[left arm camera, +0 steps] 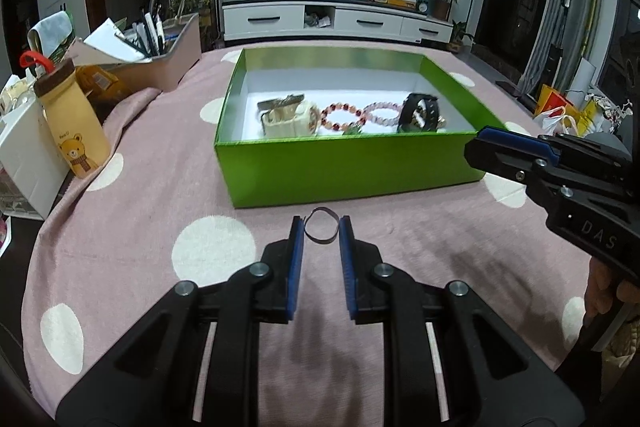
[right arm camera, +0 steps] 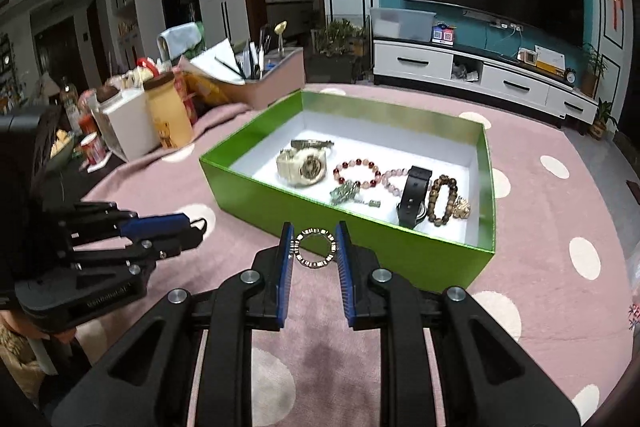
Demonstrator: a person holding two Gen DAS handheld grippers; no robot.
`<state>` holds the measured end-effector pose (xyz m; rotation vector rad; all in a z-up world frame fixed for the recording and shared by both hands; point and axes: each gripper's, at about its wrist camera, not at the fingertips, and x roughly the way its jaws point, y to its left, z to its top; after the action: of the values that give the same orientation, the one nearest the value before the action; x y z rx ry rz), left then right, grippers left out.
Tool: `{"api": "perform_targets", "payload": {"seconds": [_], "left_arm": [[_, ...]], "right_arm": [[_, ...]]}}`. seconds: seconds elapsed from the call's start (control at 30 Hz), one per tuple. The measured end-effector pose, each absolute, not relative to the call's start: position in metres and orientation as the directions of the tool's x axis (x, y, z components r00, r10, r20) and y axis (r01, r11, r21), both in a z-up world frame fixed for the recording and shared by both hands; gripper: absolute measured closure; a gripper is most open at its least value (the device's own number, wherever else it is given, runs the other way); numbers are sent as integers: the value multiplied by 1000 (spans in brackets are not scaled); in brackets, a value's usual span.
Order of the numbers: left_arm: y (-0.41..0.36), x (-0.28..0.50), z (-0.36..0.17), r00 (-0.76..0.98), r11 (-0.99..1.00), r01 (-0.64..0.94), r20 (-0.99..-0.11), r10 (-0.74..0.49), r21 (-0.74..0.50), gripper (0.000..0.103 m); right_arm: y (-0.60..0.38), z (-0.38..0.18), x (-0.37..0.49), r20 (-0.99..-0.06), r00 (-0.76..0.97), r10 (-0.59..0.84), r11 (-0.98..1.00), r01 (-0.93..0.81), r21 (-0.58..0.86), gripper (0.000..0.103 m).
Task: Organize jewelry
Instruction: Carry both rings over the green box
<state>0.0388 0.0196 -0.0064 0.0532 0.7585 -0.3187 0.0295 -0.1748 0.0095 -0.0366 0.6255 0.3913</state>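
Two claws hover near the green box (right arm camera: 348,227): left claw (left arm camera: 321,231) grips a thin dark ring (left arm camera: 320,225), right claw (right arm camera: 314,243) grips a sparkly bracelet (right arm camera: 315,247), both just before the box's front wall.

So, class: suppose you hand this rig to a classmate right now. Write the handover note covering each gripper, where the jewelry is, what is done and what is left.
Left gripper: shut on a thin dark ring, held in front of the green box.
Right gripper: shut on a sparkly ring, also just short of the box's near wall.
Already in the box: cream watch, red bead bracelet, pink bead bracelet, black watch, brown bead bracelet and a small green charm.
Left: carry both rings over the wall and set them on the white floor. No other loose jewelry shows on the pink cloth.
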Motion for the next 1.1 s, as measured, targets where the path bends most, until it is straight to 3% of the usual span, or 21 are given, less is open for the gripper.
{"api": "perform_targets", "payload": {"seconds": [0.63,1.1], "left_arm": [[-2,67,32,731,941,317,-601,-321,-118,86],[-12,108,31,733,949,295,-611,-299,-111,86]], "right_arm": [[-208,26,36,-527,788,320,946,-296,132,82],[-224,37,65,-498,821,278,961,-237,145,82]]}}
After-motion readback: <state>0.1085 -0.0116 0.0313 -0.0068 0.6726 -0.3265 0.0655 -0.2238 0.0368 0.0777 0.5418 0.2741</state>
